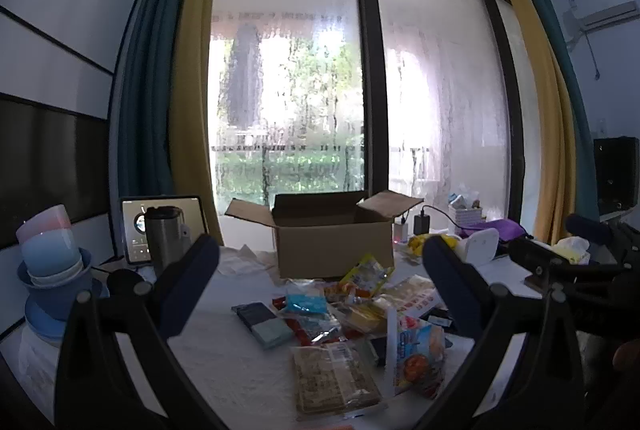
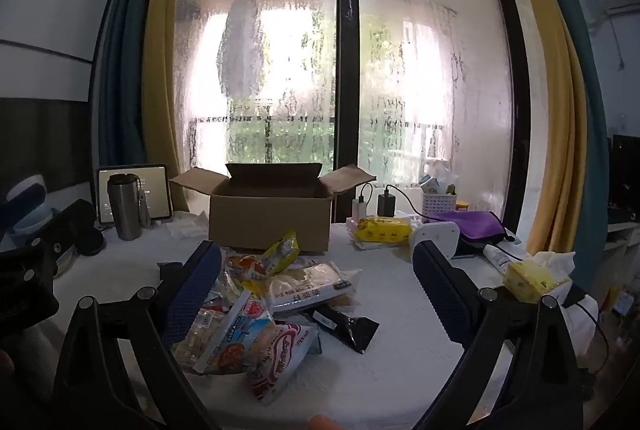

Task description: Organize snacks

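Observation:
An open cardboard box [image 1: 334,244] stands at the back of the white table, also in the right wrist view [image 2: 270,224]. A heap of snack packets [image 1: 352,314] lies in front of it, seen too in the right wrist view [image 2: 272,294]. It holds a yellow bag [image 1: 366,272], a blue packet [image 1: 306,304], a brown cracker pack [image 1: 334,376] and a black packet [image 2: 346,322]. My left gripper [image 1: 320,270] is open and empty above the heap. My right gripper [image 2: 316,270] is open and empty over it too.
A steel mug [image 1: 164,242] and a tablet [image 1: 160,226] stand at back left, beside stacked blue bowls [image 1: 54,270]. Chargers [image 2: 386,203], a white basket [image 2: 440,203], a purple pouch [image 2: 468,222], yellow wipes [image 2: 382,228] and a tissue pack [image 2: 532,278] lie at the right.

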`<state>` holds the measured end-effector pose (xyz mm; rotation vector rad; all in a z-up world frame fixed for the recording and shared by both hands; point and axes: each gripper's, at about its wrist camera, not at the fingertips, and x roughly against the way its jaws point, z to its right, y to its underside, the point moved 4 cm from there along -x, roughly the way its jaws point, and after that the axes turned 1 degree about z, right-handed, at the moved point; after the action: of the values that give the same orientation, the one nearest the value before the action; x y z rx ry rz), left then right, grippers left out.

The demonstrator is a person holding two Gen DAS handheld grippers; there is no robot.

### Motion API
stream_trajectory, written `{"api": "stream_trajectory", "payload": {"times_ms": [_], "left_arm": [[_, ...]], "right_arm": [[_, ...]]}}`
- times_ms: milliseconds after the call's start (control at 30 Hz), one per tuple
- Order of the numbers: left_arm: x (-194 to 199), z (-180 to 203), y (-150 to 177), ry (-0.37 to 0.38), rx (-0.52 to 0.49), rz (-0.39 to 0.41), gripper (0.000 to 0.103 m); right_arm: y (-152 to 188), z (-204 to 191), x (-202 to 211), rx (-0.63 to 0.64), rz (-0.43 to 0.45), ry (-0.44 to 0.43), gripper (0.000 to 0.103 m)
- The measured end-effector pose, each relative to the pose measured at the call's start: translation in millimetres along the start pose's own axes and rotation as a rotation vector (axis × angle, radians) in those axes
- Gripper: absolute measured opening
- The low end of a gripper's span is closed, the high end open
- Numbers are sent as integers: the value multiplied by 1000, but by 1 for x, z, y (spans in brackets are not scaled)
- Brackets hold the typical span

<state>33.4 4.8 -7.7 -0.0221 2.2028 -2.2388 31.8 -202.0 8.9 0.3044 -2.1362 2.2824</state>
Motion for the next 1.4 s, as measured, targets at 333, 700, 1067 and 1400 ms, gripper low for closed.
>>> {"api": "stream_trajectory", "payload": {"times_ms": [333, 700, 1067, 1400], "left_arm": [[-1, 2, 1, 7, 2, -5, 102], [-2, 0, 3, 7, 8, -9, 102], [-2, 0, 5, 4, 12, -10, 102], [-1, -1, 7, 4, 13, -13, 102]], "right_arm": [[3, -4, -3, 5, -9, -6, 98], [4, -5, -3, 6, -9, -9, 98], [5, -7, -2, 7, -11, -10, 98], [6, -8, -3, 7, -14, -12, 98]]}}
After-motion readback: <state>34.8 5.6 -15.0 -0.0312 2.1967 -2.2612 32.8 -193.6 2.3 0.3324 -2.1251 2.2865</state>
